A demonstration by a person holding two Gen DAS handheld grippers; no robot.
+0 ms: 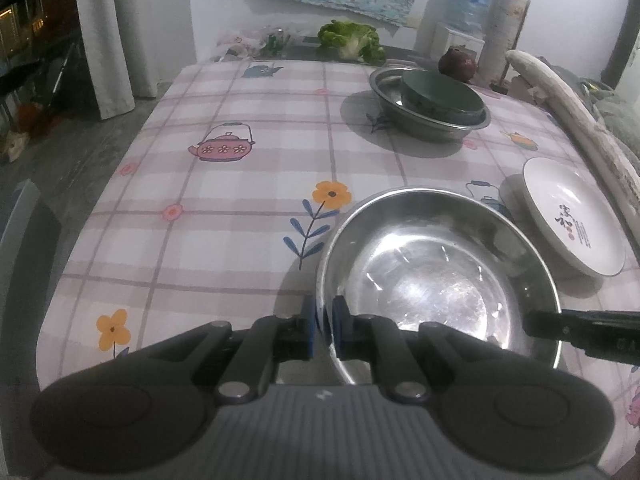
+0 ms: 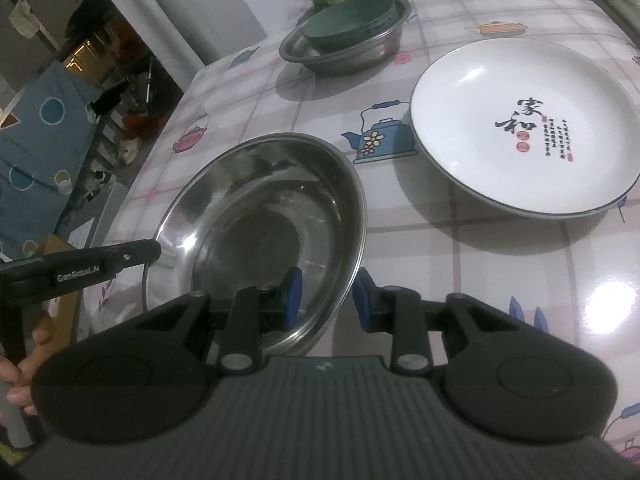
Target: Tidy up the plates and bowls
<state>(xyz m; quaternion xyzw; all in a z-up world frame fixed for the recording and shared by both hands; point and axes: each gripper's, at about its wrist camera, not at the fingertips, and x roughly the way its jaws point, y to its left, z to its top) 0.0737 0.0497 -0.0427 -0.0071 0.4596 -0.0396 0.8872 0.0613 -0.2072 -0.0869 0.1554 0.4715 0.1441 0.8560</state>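
Left wrist: left tongs (image 1: 324, 326) clamped on steel bowl (image 1: 436, 280) rim; right tongs (image 2: 326, 300) straddle rim, contact unclear.

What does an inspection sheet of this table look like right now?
Surface: checked tablecloth, teapot and flower prints.
Job's things: near steel bowl empty; far steel bowl holds a green bowl; white plate empty.
Clutter: lettuce, red onion, water jug at the far edge.
Grippers: left hand-held gripper shut on the near bowl's rim; right hand-held gripper straddles the opposite rim, pads not pressing.
Cables: nothing seen.
Surroundings: curtain, wall.
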